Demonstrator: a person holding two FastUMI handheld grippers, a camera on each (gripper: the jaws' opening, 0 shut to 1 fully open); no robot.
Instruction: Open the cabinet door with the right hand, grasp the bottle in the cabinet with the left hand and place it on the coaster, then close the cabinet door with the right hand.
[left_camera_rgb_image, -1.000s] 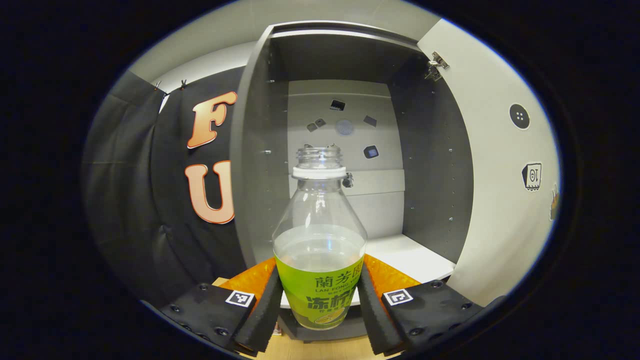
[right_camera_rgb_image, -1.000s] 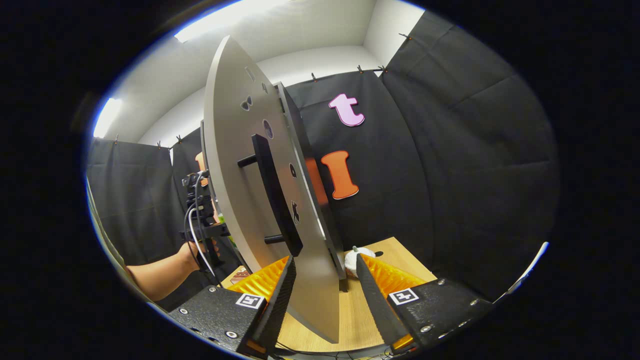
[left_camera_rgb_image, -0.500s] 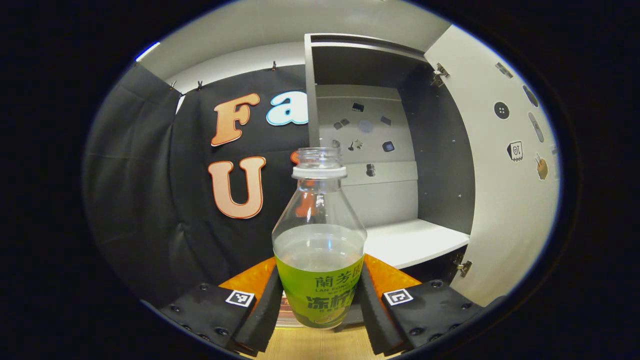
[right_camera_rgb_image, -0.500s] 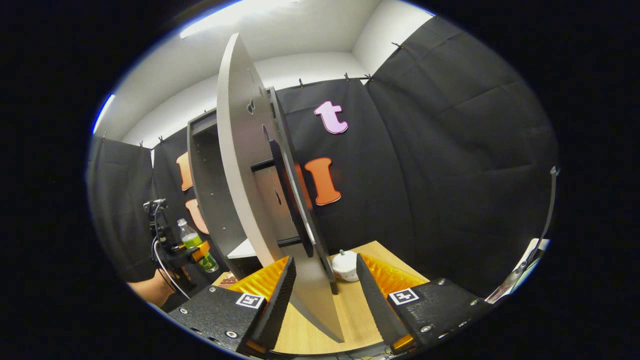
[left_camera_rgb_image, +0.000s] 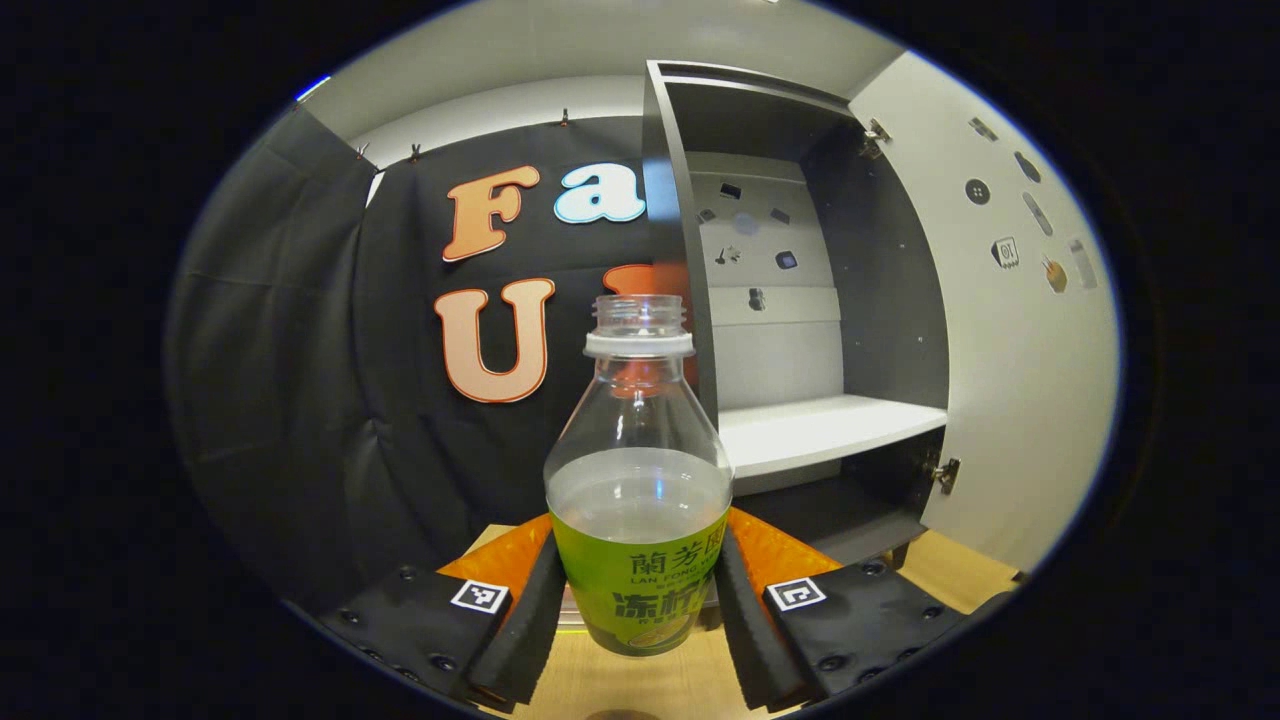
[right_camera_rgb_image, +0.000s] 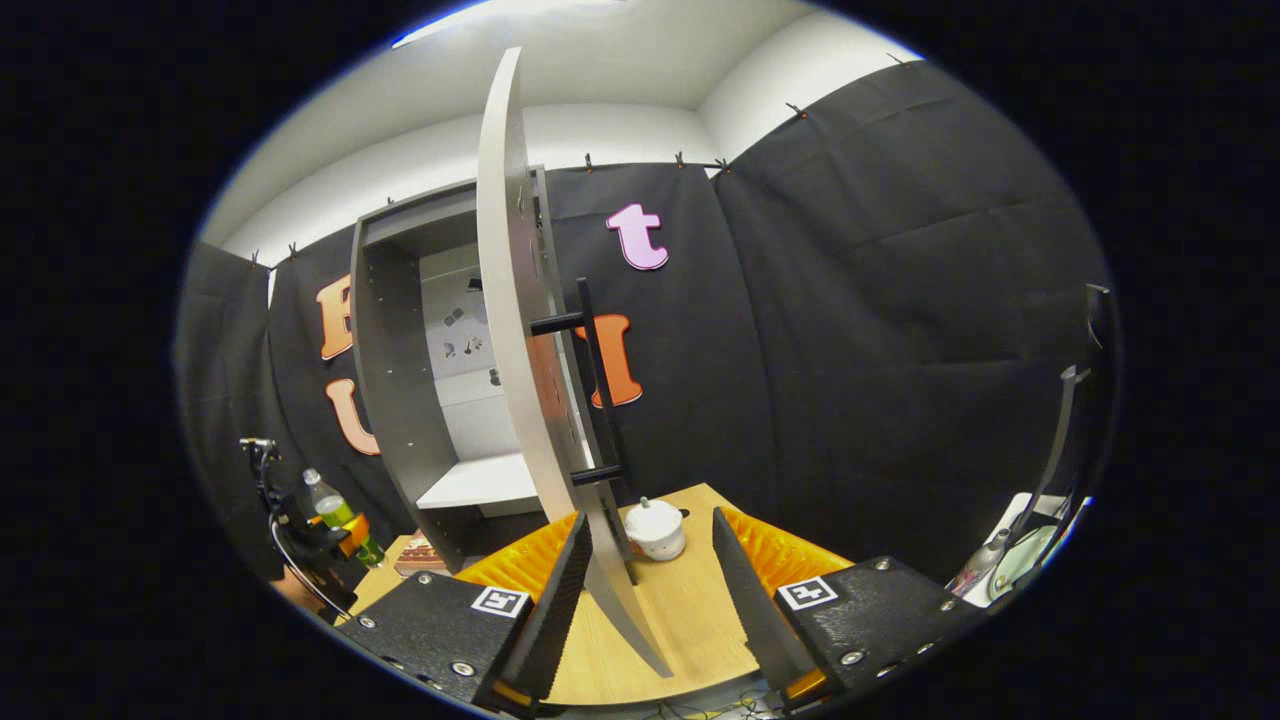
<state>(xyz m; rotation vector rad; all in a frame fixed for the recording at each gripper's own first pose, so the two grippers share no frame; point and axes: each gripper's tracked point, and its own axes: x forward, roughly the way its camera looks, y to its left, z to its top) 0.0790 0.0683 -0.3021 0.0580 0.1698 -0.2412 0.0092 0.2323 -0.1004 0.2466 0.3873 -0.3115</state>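
Observation:
A clear bottle (left_camera_rgb_image: 638, 480) with a green label, no cap and some liquid stands upright between the fingers of my left gripper (left_camera_rgb_image: 638, 620), which is shut on it. The bottle is outside the grey cabinet (left_camera_rgb_image: 800, 330), over the wooden table. In the right gripper view, the left gripper holding the bottle (right_camera_rgb_image: 335, 515) is small at the far left, and beside it a flat reddish-brown coaster (right_camera_rgb_image: 425, 553) lies on the table. The cabinet door (right_camera_rgb_image: 515, 330) stands wide open, seen edge-on, with its black bar handle (right_camera_rgb_image: 600, 400). My right gripper (right_camera_rgb_image: 650, 600) is open, with the door's lower edge showing in its gap.
A white lidded pot (right_camera_rgb_image: 655, 530) sits on the wooden table (right_camera_rgb_image: 690, 620) just right of the door. The cabinet's white shelf (left_camera_rgb_image: 820, 435) is bare. Black cloth walls close in the booth on the left and right.
My left gripper has carried the bottle out of the cabinet, back and to the left. My right gripper has drawn back from the door, which now looks smaller and more edge-on.

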